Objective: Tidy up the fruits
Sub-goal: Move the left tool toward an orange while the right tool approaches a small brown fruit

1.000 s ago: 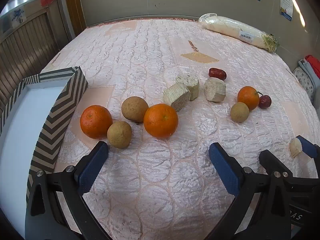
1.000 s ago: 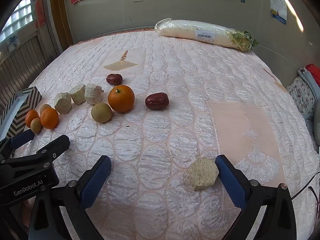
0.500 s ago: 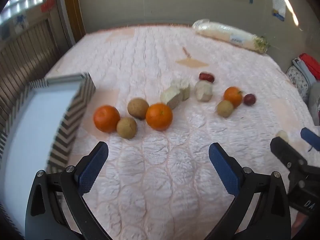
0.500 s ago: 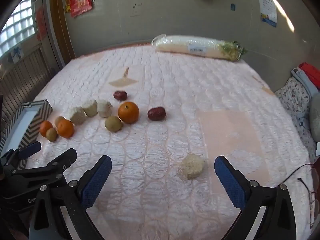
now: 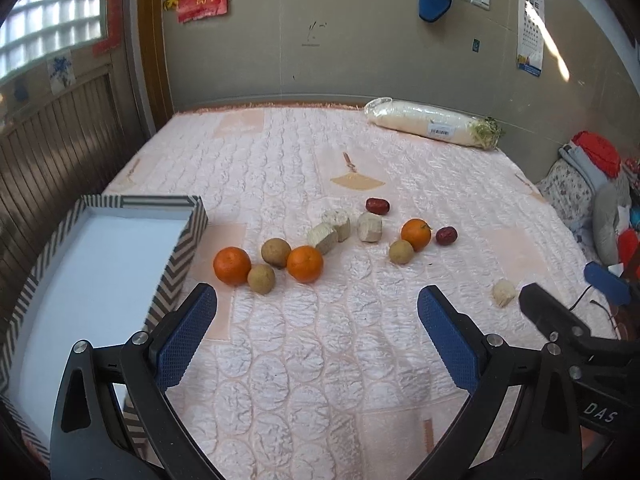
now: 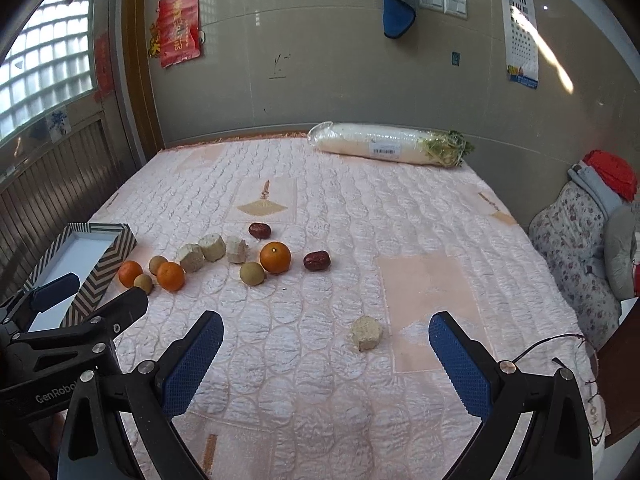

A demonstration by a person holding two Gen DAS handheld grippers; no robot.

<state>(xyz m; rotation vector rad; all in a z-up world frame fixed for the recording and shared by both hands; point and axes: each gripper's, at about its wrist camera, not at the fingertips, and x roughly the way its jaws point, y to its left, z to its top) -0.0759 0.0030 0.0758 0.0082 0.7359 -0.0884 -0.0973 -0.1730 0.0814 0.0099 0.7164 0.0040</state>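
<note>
Nearest the left wrist camera, the left tongs [image 5: 316,320] are spread wide with nothing between their blue pads, held above the quilted pink bed [image 5: 320,380]. The right tongs [image 6: 326,344] are likewise wide apart and grip nothing; just beyond them, between their tips, lies a lone pale chunk [image 6: 366,333] on the bed cover. To the left of the left tongs sits a chevron-striped box [image 5: 176,264] with a bare white floor. Just past it lies a cluster: an orange [image 5: 232,265] touching a brown round fruit [image 5: 261,278], a second brown fruit [image 5: 276,253] behind, and another orange [image 5: 305,264] beside that. Further on are three pale cut chunks [image 5: 344,228] close together, then a third orange [image 5: 416,234] with a brown fruit [image 5: 401,251] against its near side, and a red date [image 5: 446,235] just to its right. A second red date [image 5: 377,205] lies a little beyond the chunks. At the far edge of the bed, near the wall, rests a long white radish in plastic wrap [image 6: 388,146]. A patterned cushion [image 6: 572,240] stands off the bed's right side.
</note>
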